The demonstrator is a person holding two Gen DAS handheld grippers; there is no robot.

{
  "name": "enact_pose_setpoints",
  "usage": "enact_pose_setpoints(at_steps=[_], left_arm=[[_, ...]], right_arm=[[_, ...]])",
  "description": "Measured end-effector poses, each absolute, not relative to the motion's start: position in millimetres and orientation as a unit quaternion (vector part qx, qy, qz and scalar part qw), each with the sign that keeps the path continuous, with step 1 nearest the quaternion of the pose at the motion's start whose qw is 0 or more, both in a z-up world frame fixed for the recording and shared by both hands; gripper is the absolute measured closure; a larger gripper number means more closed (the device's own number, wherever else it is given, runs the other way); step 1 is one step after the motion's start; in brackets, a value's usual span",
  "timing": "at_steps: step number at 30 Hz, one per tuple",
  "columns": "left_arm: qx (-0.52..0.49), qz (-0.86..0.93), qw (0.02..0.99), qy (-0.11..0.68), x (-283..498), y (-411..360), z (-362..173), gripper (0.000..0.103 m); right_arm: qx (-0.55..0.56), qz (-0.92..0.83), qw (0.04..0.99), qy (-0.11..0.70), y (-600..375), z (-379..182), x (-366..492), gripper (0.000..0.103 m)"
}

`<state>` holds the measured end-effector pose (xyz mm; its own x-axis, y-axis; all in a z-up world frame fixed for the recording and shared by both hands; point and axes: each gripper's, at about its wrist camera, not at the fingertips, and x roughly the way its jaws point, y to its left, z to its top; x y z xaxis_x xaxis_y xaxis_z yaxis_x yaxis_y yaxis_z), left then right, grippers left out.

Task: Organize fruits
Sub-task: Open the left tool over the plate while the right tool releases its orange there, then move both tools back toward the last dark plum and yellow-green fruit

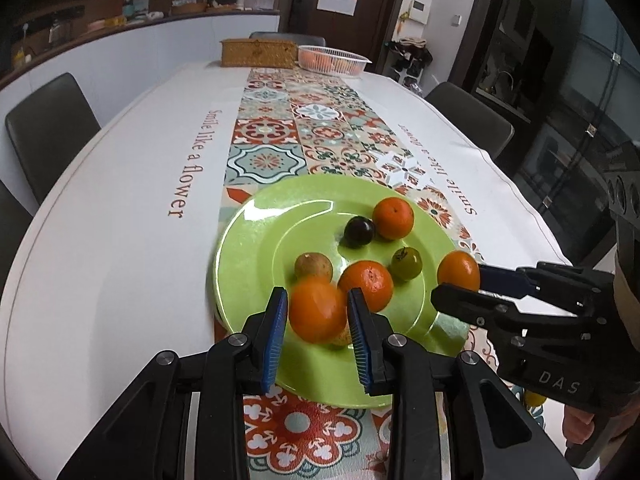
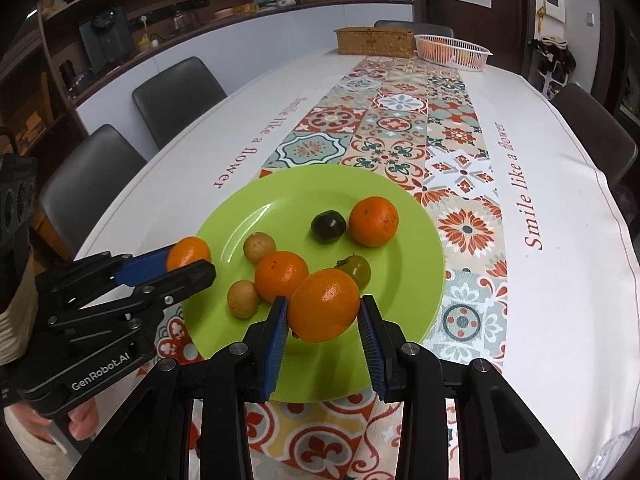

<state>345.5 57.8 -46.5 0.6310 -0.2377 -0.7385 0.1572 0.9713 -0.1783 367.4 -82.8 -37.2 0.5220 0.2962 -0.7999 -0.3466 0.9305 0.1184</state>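
Note:
A green plate lies on the patterned runner. On it are two oranges, a dark plum, a green persimmon and a brown longan. My left gripper is shut on an orange just above the plate's near side; it also shows in the right wrist view. My right gripper is shut on another orange, above the plate's right edge. A second longan shows in the right wrist view.
A wicker box and a white basket with orange fruit stand at the table's far end. Dark chairs line both sides. The white cloth carries printed lettering beside the runner.

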Motion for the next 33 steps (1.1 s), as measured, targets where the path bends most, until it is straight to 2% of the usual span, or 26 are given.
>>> enact_pose_setpoints(at_steps=[2, 6, 25, 27, 33], left_arm=[[-0.051, -0.11, 0.903, 0.412, 345, 58, -44, 0.061], [-0.043, -0.102, 0.906, 0.409, 336, 58, -35, 0.06], [-0.003, -0.069, 0.933, 0.354, 252, 38, 36, 0.049], [0.002, -0.066, 0.935, 0.349, 243, 35, 43, 0.044], [0.018, -0.057, 0.936, 0.346, 224, 25, 53, 0.038]], right_arm=[[-0.025, 0.182, 0.87, 0.458, -83, -40, 369, 0.066], [-0.027, 0.172, 0.874, 0.454, -86, -39, 366, 0.056], [-0.031, 0.172, 0.905, 0.389, -108, 24, 292, 0.056], [-0.029, 0.172, 0.906, 0.386, -111, 30, 286, 0.056], [-0.028, 0.164, 0.909, 0.381, -119, 40, 272, 0.056]])
